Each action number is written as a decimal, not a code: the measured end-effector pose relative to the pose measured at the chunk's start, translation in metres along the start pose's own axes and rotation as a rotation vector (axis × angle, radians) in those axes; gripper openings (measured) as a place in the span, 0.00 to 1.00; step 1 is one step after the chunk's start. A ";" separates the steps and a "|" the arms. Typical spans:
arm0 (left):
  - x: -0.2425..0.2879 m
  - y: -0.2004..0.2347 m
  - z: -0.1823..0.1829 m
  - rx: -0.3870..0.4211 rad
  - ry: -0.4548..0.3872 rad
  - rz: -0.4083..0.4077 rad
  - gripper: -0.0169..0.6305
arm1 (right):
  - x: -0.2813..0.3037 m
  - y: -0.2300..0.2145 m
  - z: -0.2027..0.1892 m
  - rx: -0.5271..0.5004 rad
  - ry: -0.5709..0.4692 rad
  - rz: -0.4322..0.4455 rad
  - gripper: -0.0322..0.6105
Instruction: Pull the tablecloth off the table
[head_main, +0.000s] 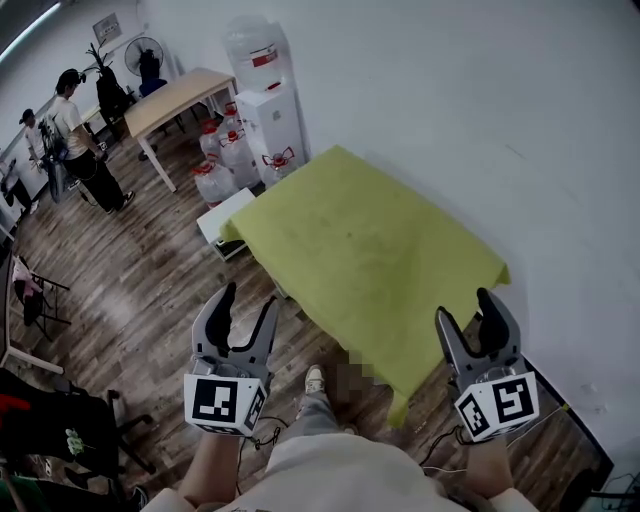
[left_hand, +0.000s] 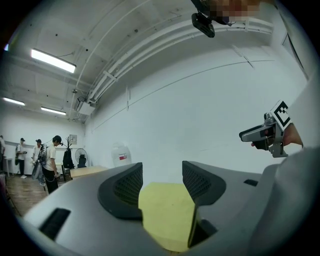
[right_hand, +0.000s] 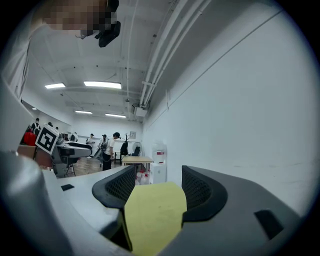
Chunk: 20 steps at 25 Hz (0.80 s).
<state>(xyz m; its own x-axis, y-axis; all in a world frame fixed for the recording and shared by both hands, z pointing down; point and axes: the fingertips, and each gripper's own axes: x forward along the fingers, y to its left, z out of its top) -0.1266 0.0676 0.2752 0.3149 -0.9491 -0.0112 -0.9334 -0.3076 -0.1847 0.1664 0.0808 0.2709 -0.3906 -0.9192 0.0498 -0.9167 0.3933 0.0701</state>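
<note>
We are holding the left gripper (head_main: 249, 297) and right gripper (head_main: 463, 305) level, the fingers of each standing apart with nothing clamped. The yellow-green tablecloth (head_main: 365, 250) is lying spread over the counter by the wall (head_main: 450, 100), its near edge seemingly just ahead of both grippers.

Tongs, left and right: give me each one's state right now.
Left tongs: open, gripping nothing; the yellow-green tablecloth lies ahead, not grasped.
Right tongs: open, gripping nothing.
</note>
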 end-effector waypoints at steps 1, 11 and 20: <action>0.011 0.004 -0.003 0.002 0.006 -0.008 0.42 | 0.010 -0.003 -0.003 0.000 0.007 -0.005 0.52; 0.117 0.053 -0.039 -0.005 0.078 -0.106 0.42 | 0.115 -0.020 -0.032 0.040 0.108 -0.060 0.52; 0.213 0.097 -0.092 -0.021 0.141 -0.182 0.42 | 0.209 -0.037 -0.091 0.116 0.248 -0.140 0.53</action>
<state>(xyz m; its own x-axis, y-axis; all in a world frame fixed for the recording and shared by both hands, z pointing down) -0.1656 -0.1711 0.3457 0.4524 -0.8777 0.1578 -0.8675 -0.4742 -0.1505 0.1262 -0.1242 0.3691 -0.2403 -0.9261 0.2908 -0.9693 0.2451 -0.0204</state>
